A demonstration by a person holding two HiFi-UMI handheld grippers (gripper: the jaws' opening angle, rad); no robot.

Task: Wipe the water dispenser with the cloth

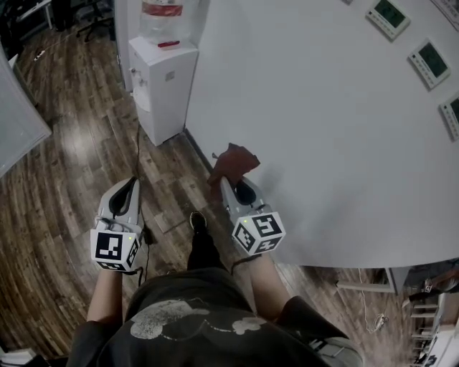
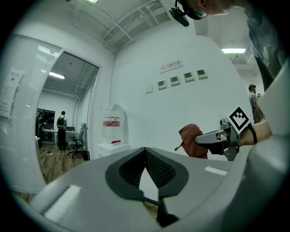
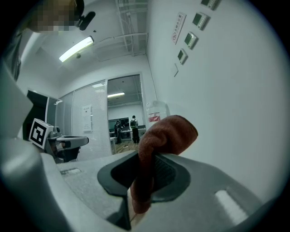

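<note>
A dark wood-plank floor (image 1: pixel 64 122) met a long plain white wall (image 1: pixel 323 143) in an office room. The white water dispenser (image 1: pixel 163 89) stood on the floor against that wall, well ahead of the person, with a clear bottle (image 1: pixel 161 18) bearing a red label on top. A thin dark cable (image 1: pixel 138 143) ran along the floor from the dispenser toward the person's shoe (image 1: pixel 198 221). Small control panels (image 1: pixel 429 63) hung in a row high on the wall. The right tongs (image 1: pixel 228 183) were clamped on a reddish-brown cloth (image 1: pixel 233 163), which bunched up above the jaw tips, held in the air near the wall and well apart from the dispenser. The left tongs (image 1: pixel 129 185) were held beside them over the floor, jaw tips together and with nothing between them. Only the gripper views showed the room beyond: a glass partition (image 2: pixel 27 118) with blinds, an open doorway behind the dispenser with people (image 2: pixel 60 129) standing far off, and a strip ceiling light (image 3: pixel 76 49). Nothing stood on the floor between the tongs and the dispenser.
</note>
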